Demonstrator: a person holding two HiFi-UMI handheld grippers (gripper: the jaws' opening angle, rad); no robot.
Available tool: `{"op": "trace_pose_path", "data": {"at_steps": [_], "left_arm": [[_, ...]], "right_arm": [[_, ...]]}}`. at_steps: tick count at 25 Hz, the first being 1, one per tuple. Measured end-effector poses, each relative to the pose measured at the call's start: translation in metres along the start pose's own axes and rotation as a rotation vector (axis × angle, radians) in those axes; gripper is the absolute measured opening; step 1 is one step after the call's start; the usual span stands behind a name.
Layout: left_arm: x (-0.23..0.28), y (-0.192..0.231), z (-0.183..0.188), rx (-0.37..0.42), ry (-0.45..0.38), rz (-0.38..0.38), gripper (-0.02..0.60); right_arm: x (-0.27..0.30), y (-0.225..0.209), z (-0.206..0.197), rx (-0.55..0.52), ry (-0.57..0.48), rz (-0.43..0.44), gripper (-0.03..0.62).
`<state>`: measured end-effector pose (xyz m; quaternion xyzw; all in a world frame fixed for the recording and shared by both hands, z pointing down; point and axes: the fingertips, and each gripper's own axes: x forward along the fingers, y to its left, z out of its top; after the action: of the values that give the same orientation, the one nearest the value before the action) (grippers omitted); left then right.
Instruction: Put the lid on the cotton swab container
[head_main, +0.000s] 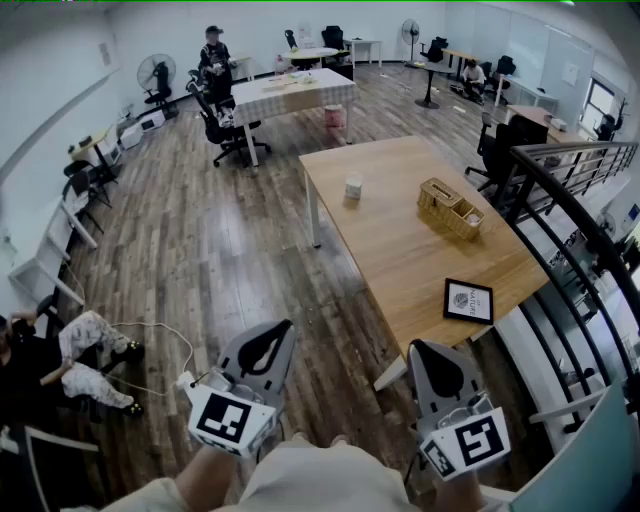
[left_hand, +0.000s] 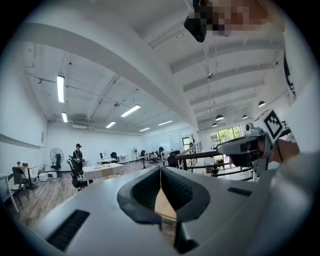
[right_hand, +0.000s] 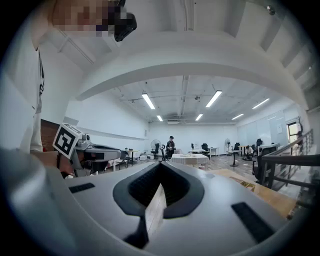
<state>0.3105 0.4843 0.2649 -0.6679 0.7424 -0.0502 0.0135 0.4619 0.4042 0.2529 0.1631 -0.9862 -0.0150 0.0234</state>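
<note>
A small white round container (head_main: 353, 188), probably the cotton swab container, stands on the far left part of the wooden table (head_main: 400, 250). It is too small to tell whether a lid is on it or beside it. My left gripper (head_main: 284, 326) and right gripper (head_main: 416, 346) are held low, close to my body and well short of the table. In the left gripper view the left gripper (left_hand: 160, 169) has its jaw tips meeting with nothing between them. The right gripper (right_hand: 161, 165) looks the same in its own view, shut and empty.
A wicker basket (head_main: 450, 208) and a black-framed picture (head_main: 468, 300) sit on the table. A dark metal railing (head_main: 570, 230) runs along the right. A checked table (head_main: 290, 95), office chairs and a standing person (head_main: 214, 58) are at the back. Cables (head_main: 150, 345) lie on the floor at left.
</note>
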Motion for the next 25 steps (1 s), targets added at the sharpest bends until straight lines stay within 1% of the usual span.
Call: {"op": "trace_pose_path", "data": {"at_steps": [5, 11, 15, 19, 21, 25], "left_arm": [[0.007, 0.002, -0.003, 0.004, 0.003, 0.002, 0.025], [0.014, -0.002, -0.008, 0.015, 0.016, 0.000, 0.025], [0.012, -0.001, -0.012, 0.008, 0.021, 0.010, 0.025], [0.014, 0.006, -0.023, 0.022, 0.048, 0.025, 0.025], [0.020, 0.011, -0.028, 0.034, 0.059, 0.031, 0.025], [0.038, 0.024, -0.033, 0.024, 0.054, 0.024, 0.025]], "right_arm": [[0.004, -0.005, -0.003, 0.031, -0.012, 0.010, 0.026], [0.007, -0.008, -0.009, 0.041, -0.010, 0.026, 0.026], [0.008, -0.005, -0.016, 0.049, -0.002, 0.042, 0.026], [0.016, -0.003, -0.025, 0.078, 0.012, 0.057, 0.026], [0.022, -0.004, -0.026, 0.074, 0.015, 0.068, 0.026], [0.047, -0.008, -0.031, 0.044, 0.033, 0.079, 0.026]]}}
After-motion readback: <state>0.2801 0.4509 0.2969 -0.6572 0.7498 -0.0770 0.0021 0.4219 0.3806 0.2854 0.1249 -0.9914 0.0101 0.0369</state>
